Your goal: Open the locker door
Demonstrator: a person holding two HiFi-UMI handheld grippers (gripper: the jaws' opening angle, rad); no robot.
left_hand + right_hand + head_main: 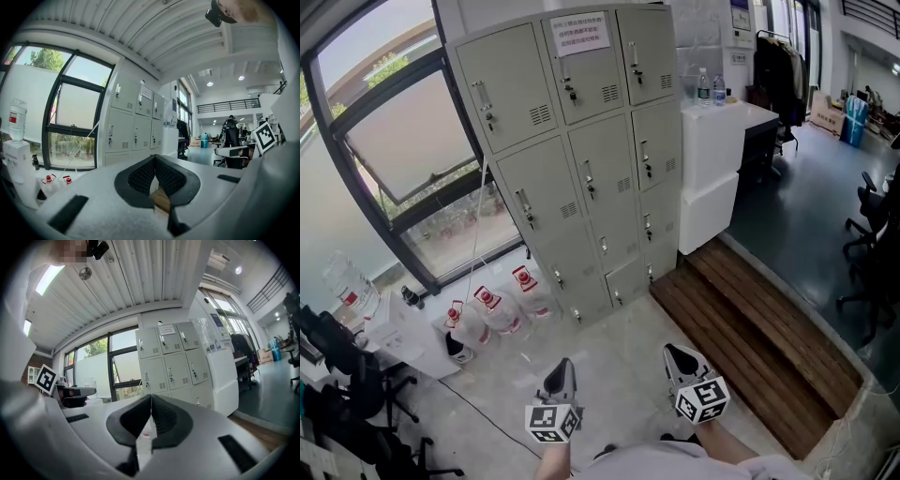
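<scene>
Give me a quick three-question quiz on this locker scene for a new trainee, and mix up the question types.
1. True or false: every door on the lockers is closed.
2. The paper notice is stuck on which door? A) top middle B) bottom left C) top right
3. In a few words: how do the left tongs and the right tongs stand, and do they hold anything?
Key: 1 true. 2 A. 3 Both are shut and hold nothing, well short of the lockers.
</scene>
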